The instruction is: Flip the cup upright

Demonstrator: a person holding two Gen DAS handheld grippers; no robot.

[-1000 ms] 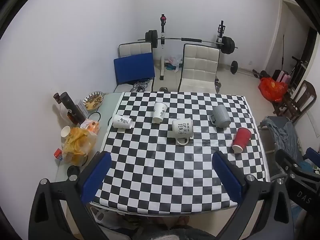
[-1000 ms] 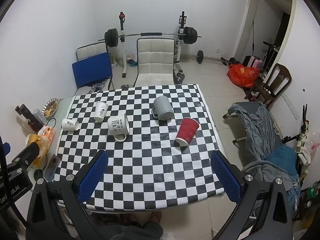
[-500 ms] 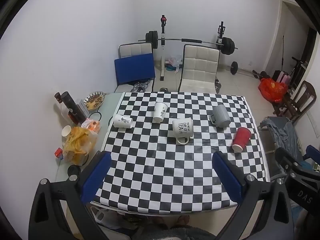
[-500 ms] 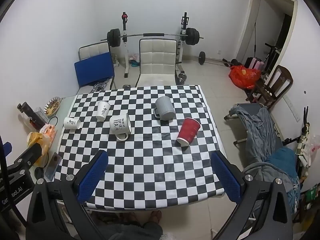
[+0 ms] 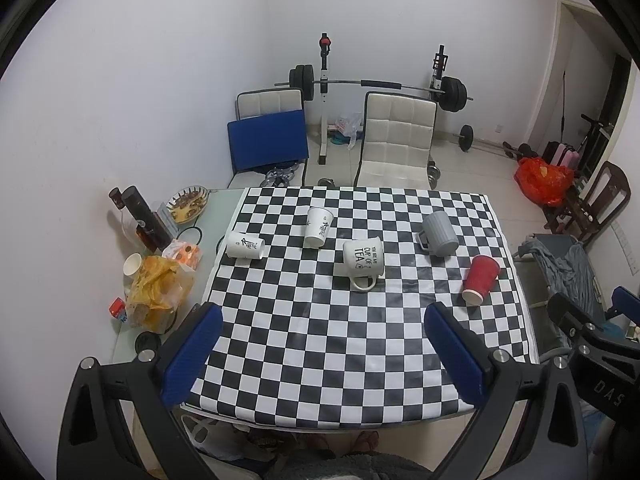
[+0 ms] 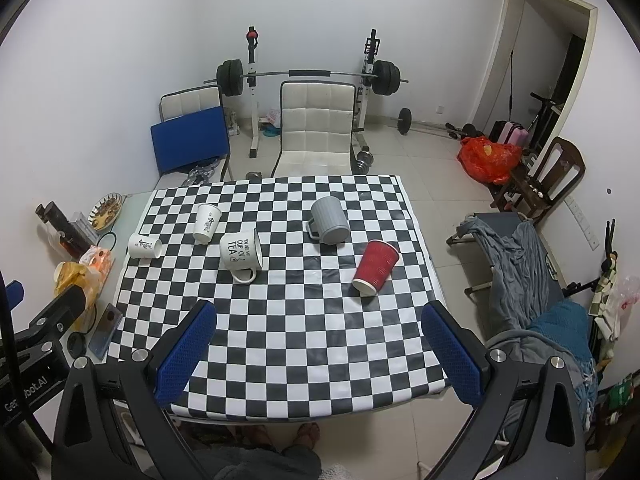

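Observation:
Several cups lie tipped over on the checkered tablecloth (image 5: 320, 344): a white paper cup (image 5: 244, 245) at the left, a second white paper cup (image 5: 318, 227), a white "cup of tea" mug (image 5: 363, 261), a grey ribbed mug (image 5: 439, 234) and a red paper cup (image 5: 480, 279). The right wrist view shows them too: the white mug (image 6: 241, 255), grey mug (image 6: 330, 221) and red cup (image 6: 375, 266). My left gripper (image 5: 320, 332) and right gripper (image 6: 319, 328) are open and empty, high above the table's near edge.
Bottles (image 5: 144, 220), a snack bag (image 5: 158, 292), a dish (image 5: 187, 205) and a paper cup (image 5: 133, 266) crowd the bare strip left of the cloth. Two chairs (image 5: 396, 140) and a barbell rack (image 5: 380, 86) stand behind. A cot with clothes (image 6: 532, 280) is at the right.
Both grippers have risen or pulled back slightly; the table looks a little smaller and farther. The cups have not moved.

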